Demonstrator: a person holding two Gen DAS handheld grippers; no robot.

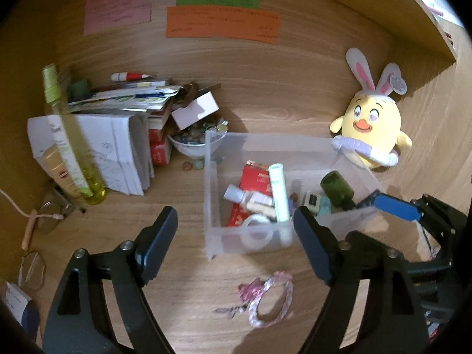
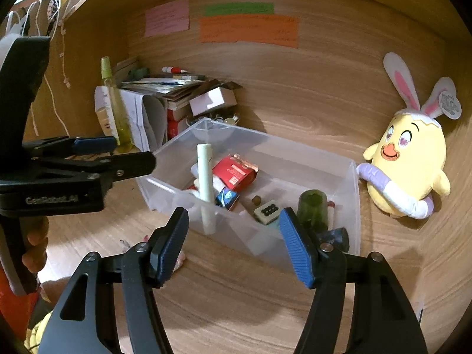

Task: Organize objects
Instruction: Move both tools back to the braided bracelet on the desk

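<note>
On the wooden desk (image 1: 183, 268), a clear plastic bin (image 1: 212, 194) sits near the middle, holding the sorted items. Inside it: a red carton (image 2: 234, 172), a pale green tube (image 2: 206, 177) leaning upright against the near wall, a small white bottle (image 1: 236, 194), a roll of tape (image 1: 256, 233), a tile with dark dots (image 2: 266, 211) and a dark green bottle (image 2: 312, 209) at the bin's right end.

Left gripper (image 1: 236, 239): jaws spread wide, nothing between them, poised over the desk at the bin's near-left corner. In the right wrist view it appears from the side at the left edge.

Right gripper (image 2: 234, 242): jaws likewise parted and empty, hovering just at the bin's near wall, with the tile and the green bottle beyond its right finger.

Still outside the bin: a pink braided bracelet (image 1: 273, 301) on the desk, just in front of the bin, between the left gripper's fingers. A yellow-green spray bottle (image 1: 69, 144) stands at far left beside a stack of papers and books (image 1: 118, 147); a bowl of small stones (image 1: 194, 143) sits behind the bin's left corner. A yellow chick plush with bunny ears (image 2: 410, 159) touches the bin's right end. Coloured notes (image 1: 221, 22) are stuck on the back panel.
</note>
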